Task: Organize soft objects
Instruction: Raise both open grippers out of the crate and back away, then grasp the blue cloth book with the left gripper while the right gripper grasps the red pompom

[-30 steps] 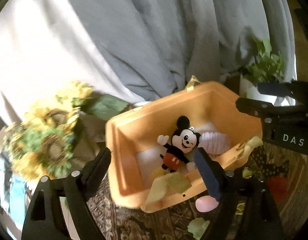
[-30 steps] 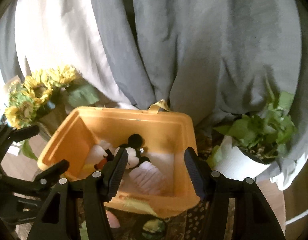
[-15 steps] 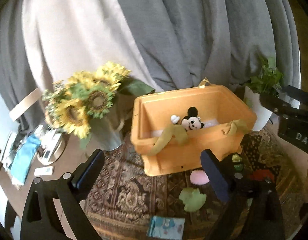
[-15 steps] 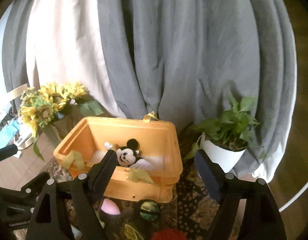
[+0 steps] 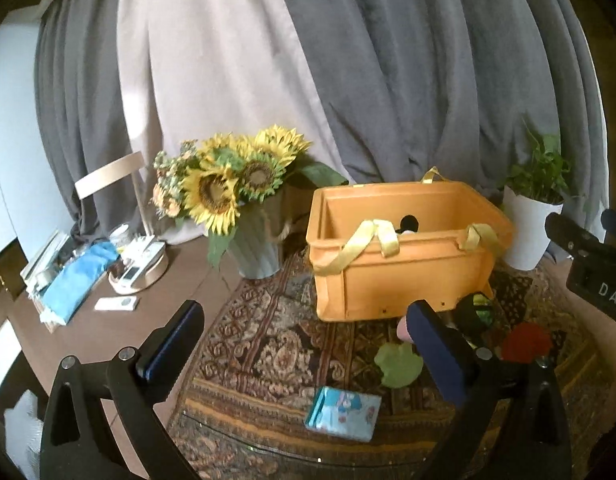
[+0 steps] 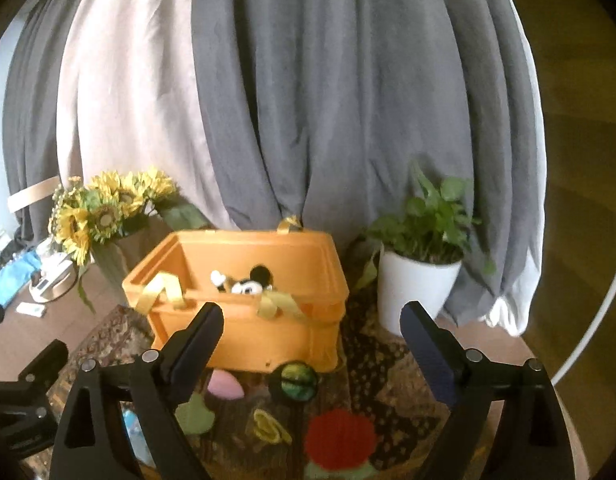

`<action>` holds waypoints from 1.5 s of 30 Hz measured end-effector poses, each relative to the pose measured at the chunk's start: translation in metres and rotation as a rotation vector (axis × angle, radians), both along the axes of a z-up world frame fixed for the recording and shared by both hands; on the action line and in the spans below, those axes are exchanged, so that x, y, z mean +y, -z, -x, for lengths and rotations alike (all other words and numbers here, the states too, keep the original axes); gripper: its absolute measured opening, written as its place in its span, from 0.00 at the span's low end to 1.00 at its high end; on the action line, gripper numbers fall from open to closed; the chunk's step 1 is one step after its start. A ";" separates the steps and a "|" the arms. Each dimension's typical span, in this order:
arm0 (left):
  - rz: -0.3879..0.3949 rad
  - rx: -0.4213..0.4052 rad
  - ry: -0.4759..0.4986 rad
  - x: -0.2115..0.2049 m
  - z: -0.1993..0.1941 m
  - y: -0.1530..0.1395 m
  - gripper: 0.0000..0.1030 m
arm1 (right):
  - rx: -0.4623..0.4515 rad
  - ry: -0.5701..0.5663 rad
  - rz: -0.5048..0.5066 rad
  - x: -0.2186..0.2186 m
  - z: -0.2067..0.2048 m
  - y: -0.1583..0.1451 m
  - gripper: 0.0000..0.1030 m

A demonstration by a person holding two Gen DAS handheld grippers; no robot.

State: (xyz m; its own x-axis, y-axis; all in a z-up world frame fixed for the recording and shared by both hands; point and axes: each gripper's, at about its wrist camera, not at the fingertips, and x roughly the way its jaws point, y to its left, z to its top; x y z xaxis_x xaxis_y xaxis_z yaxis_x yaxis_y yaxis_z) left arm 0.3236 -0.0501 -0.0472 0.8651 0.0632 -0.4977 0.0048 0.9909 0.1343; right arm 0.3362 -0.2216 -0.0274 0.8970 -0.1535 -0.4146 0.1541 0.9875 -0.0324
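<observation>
The soft toys still to be sorted lay on the patterned rug [image 5: 267,340] in front of the orange bin [image 5: 404,276]: a pink egg-shaped piece [image 6: 224,385], a flat green plush [image 5: 398,364], a red plush [image 6: 340,438], a dark green ball [image 6: 295,382] touching the bin's front wall, and a small yellow piece [image 6: 269,429]. All looked light and squashy, likely to give under pressure rather than slip, so a pinch across the thickest part of each would probably hold; the flat green one seemed to need taking by an edge. A mouse plush [image 6: 247,282] already sat inside the bin, only its head showing above the rim. The left claw [image 5: 303,344] was opening wide with nothing between its jaws, tilted down over the rug near a blue card [image 5: 344,412]. The right claw [image 6: 312,340] was also opening and empty, angled down towards the bin front, with the ball and red plush below it. Sunflowers [image 5: 231,184] and a potted plant [image 6: 424,264] flanked the bin on the desk [image 5: 179,276].
</observation>
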 end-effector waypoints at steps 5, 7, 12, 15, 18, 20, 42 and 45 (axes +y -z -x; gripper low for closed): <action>-0.004 -0.001 0.007 0.001 0.019 0.011 1.00 | 0.018 0.009 -0.035 -0.003 0.019 0.015 0.88; -0.020 -0.016 0.005 -0.001 0.027 0.015 1.00 | 0.027 0.021 -0.036 -0.003 0.026 0.021 0.88; -0.026 0.001 0.017 -0.003 0.035 0.029 1.00 | 0.072 0.026 -0.043 -0.005 0.033 0.037 0.88; -0.036 0.022 0.017 -0.006 0.036 0.041 1.00 | 0.097 0.032 -0.041 -0.006 0.036 0.047 0.88; -0.044 0.048 0.011 -0.006 0.037 0.052 1.00 | 0.134 0.030 -0.026 -0.006 0.035 0.060 0.88; -0.048 0.069 0.009 -0.008 0.036 0.060 1.00 | 0.149 0.033 -0.016 -0.007 0.035 0.067 0.88; 0.004 0.298 -0.035 -0.009 -0.025 0.148 1.00 | 0.327 0.098 -0.051 -0.021 -0.018 0.147 0.88; -0.009 0.302 -0.030 -0.012 -0.031 0.152 1.00 | 0.340 0.107 -0.057 -0.025 -0.022 0.152 0.88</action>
State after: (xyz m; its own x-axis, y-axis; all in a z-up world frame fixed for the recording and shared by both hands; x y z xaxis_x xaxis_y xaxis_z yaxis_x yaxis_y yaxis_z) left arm 0.3542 -0.0620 -0.1989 0.6755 0.0924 -0.7316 0.0163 0.9900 0.1401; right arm 0.3585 -0.2461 -0.1796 0.6863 -0.2071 -0.6972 0.2469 0.9680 -0.0445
